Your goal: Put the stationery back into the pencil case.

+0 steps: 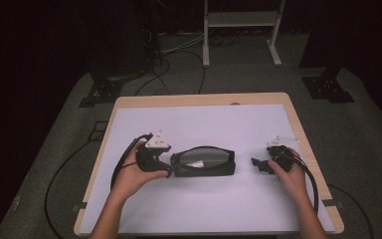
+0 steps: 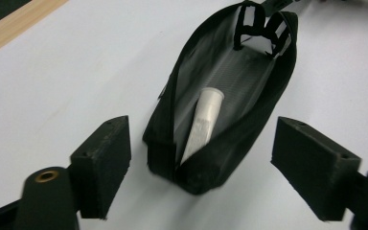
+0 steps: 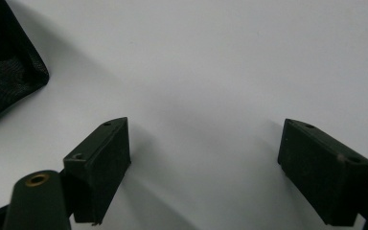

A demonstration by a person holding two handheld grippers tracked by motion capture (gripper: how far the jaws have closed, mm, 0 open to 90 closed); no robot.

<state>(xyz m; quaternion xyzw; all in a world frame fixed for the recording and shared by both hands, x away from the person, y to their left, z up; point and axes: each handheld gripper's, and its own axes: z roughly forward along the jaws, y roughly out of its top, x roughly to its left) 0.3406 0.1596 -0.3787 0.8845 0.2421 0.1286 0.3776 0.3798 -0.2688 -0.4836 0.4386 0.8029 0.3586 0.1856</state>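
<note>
Left tongs [image 1: 168, 171] are sitting at about eight o'clock on the surface [image 1: 204, 124], held in the person's left hand [image 1: 134, 174], with their tips just beside the left end of a black mesh pouch [image 1: 204, 161]. In the left gripper view the two black jaws are standing wide apart, the pouch's [image 2: 249, 120] near end lying between them but not touching either pad. The pouch is lying near the centre of the surface, its long side running from nine o'clock to three o'clock, its top gaping open. A white tube [image 2: 202, 123] is resting inside it, tilted along the pouch's length.

Moving toward three o'clock, a bare strip of white surface is lying between the pouch's right end and the right tongs [image 1: 255, 163], which are being held in the right hand [image 1: 288, 172] well apart from the pouch. In the right gripper view those jaws are also standing apart with nothing between them, just the plain sheet [image 3: 211, 72] below, and a corner of the pouch [image 3: 5, 72] is showing at ten o'clock.

Wide open room is lying toward twelve o'clock, up to the far wooden edge [image 1: 199, 99]; the right hand is sitting near the right edge of the surface.
</note>
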